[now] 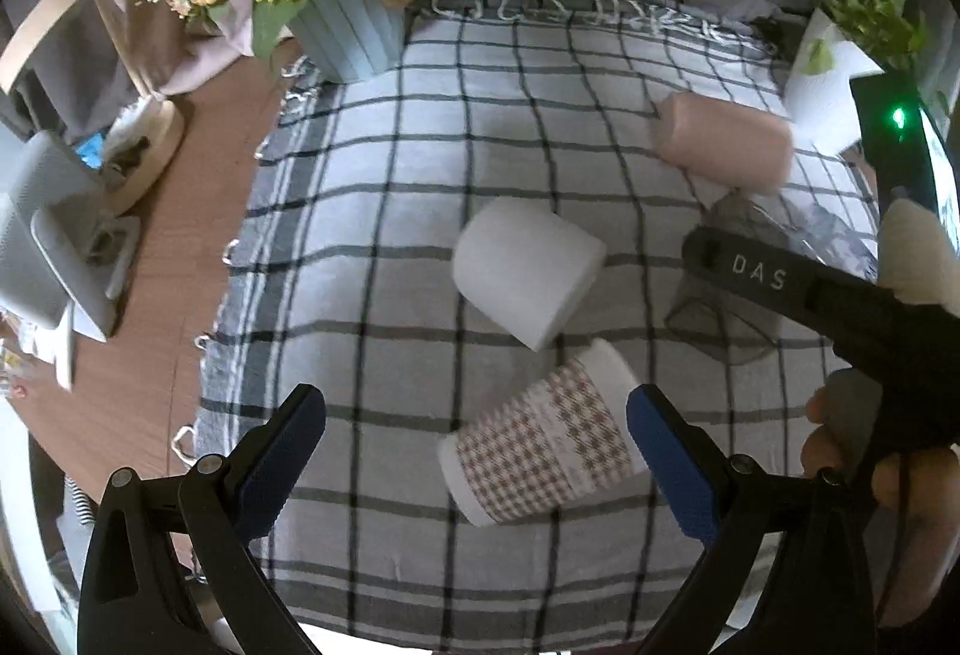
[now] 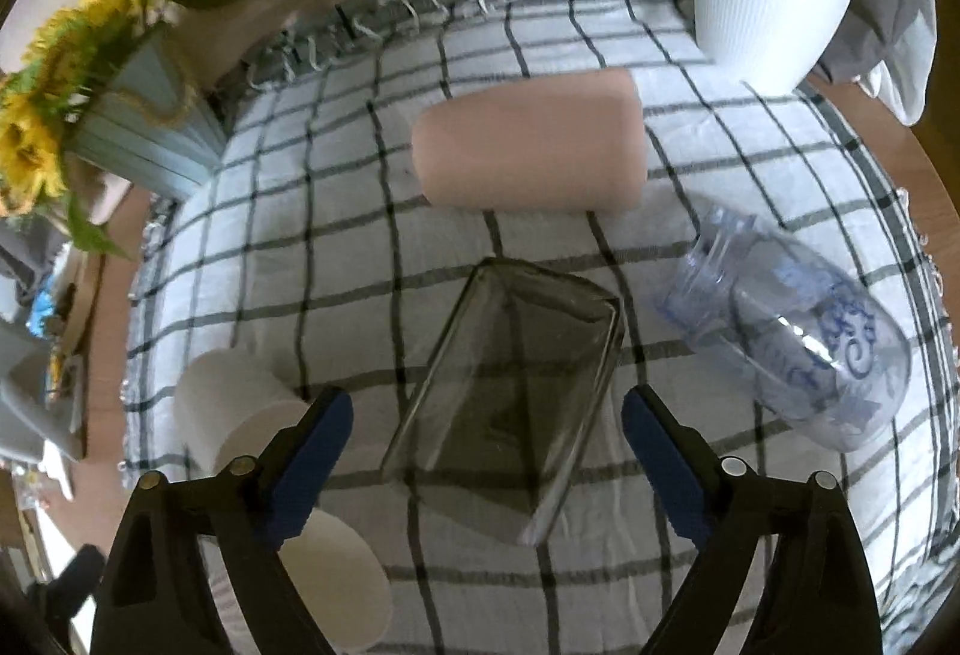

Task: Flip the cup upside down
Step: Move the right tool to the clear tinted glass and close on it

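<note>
Glass cup (image 2: 510, 403) on side, mouth twd camera; both grippers' fingers apart.

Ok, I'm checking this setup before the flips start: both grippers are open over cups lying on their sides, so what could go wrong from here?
The clear glass between the right gripper fingers looks smooth, so it may slip or roll toward the blue-printed cup. The left gripper sits off-centre on the checked paper cup, whose thin wall could crush. The white cup lies close behind and could get knocked.
</note>
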Motion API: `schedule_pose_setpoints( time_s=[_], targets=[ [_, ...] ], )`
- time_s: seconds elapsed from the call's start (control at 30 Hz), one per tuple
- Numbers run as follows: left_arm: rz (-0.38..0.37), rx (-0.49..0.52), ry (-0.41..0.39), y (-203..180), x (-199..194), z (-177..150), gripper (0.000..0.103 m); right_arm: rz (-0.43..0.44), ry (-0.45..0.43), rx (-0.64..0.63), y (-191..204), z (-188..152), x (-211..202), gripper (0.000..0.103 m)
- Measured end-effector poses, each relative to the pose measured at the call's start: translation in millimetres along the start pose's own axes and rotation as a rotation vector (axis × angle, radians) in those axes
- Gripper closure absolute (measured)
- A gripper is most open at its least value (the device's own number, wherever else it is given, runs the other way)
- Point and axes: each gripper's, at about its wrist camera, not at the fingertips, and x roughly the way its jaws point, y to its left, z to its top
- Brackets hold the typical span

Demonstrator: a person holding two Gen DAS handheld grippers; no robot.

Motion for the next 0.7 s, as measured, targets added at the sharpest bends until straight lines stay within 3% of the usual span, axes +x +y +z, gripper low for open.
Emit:
schedule_pose_setpoints(
  time_s=[0.27,0.47,0.7],
  targets=[
    [0.035,-0.055,0.041,16,17,7,0.001,-0.037,0.057,0.041,-1,2,25,0.017],
    [0.048,-0.039,0.039,11,19,5,0.001,-0.054,0.085,0.062,-5,2,39,0.022],
    [0.050,-0.086,0.039,13,20,4,0.001,-0.039,0.080,0.063,-10,5,42,0.025]
  ],
)
